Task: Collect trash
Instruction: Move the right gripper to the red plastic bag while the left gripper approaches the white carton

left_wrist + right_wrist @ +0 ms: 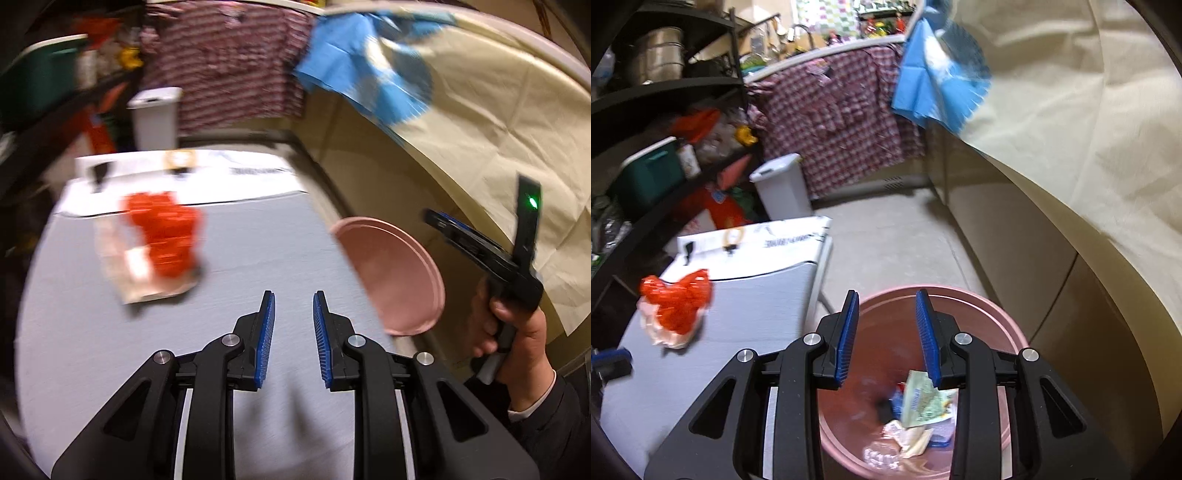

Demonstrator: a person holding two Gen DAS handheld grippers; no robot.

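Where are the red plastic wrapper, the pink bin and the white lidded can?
red plastic wrapper (677, 304): right wrist view, middle of the crumpled red part.
pink bin (1008, 317): right wrist view, far right rim.
white lidded can (785, 188): right wrist view, front wall.

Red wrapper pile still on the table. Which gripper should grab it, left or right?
Left. The left gripper is open over the table, facing the red wrapper pile. The right gripper hangs open above the pink bin.
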